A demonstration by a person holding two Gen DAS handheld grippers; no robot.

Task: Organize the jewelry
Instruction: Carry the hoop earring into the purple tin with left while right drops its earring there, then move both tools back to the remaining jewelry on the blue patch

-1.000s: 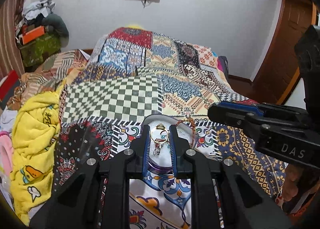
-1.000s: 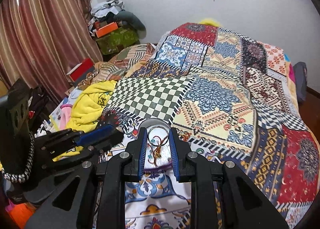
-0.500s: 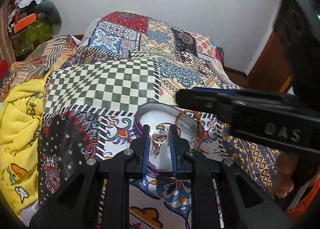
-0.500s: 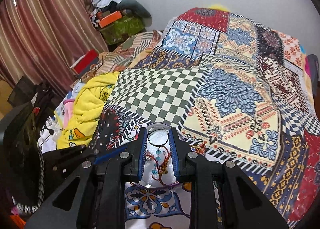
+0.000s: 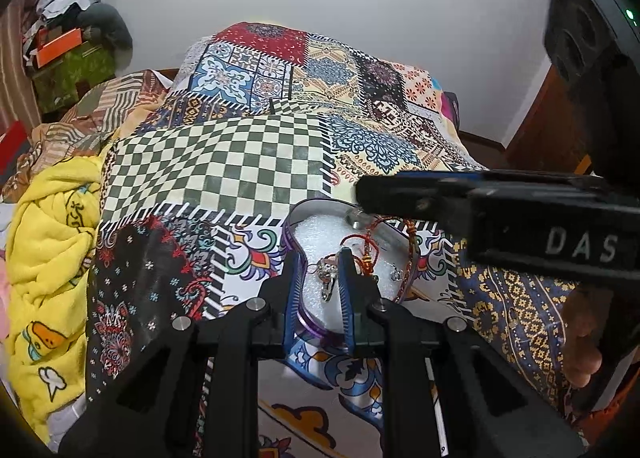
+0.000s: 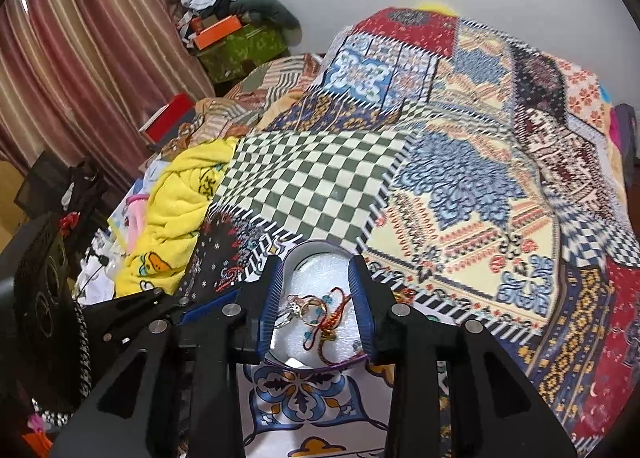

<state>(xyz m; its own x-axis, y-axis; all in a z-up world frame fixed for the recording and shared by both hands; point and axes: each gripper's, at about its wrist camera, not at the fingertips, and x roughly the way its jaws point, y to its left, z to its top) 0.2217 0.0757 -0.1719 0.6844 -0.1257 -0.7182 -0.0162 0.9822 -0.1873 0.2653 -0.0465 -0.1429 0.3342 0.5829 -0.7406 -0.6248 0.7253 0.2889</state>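
A heart-shaped box (image 5: pixel 289 226) with a purple rim and white foam lining sits on the patchwork bedspread. My left gripper (image 5: pixel 320 272) hangs over its near side, shut on a small hoop earring with a dangling charm (image 5: pixel 326 278). My right gripper (image 6: pixel 316 290) hovers over the same box (image 6: pixel 316 244) with its jaws opening. A red thread bracelet (image 6: pixel 332 318) with blue beads lies loose on the foam between them, touching neither pad. In the left wrist view the right gripper (image 5: pixel 364 198) reaches in from the right, above the red thread bracelet (image 5: pixel 366 246).
The patchwork bedspread (image 5: pixel 224 170) covers the whole bed. A yellow blanket (image 5: pixel 52 242) is bunched at its left edge. Boxes and clothes (image 6: pixel 240 38) are piled by the striped curtain (image 6: pixel 100 38). A person's hand (image 5: pixel 580 346) holds the right gripper's handle.
The right gripper's jaws have spread and the red thread bracelet now rests on the foam. The right gripper moved left across the left wrist view. The left gripper keeps its hold on the earring.
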